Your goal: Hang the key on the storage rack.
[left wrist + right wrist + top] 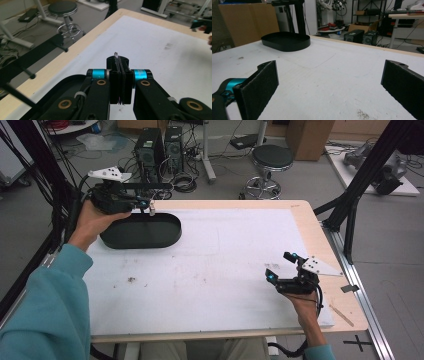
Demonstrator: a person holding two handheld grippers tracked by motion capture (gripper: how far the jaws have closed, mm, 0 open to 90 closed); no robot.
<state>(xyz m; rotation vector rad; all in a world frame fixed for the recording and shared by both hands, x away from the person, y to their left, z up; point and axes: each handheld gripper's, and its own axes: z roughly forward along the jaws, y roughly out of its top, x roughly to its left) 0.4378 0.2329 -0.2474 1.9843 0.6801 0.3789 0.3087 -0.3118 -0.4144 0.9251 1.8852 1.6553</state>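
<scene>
My left tool sits high over the far-left part of the counter, its jaws pressed together on a thin metal wire ring; in the left gripper view I see the ring's small loop poking out just above the closed pads, with the wire running down between them. Directly below and slightly behind this tool lies the shallow black oval plastic tray, resting on the white sheet that covers the pale wooden counter; whether the ring's lower end touches the tray I cannot tell. My right tool hovers low near the right edge of the sheet, well apart from the left one, with its jaws spread wide and nothing between them; in the right gripper view I see the two foam-faced pads standing far apart, the bare sheet between them and the tray far ahead to the left. A small dark smudge marks the sheet on my left side.
</scene>
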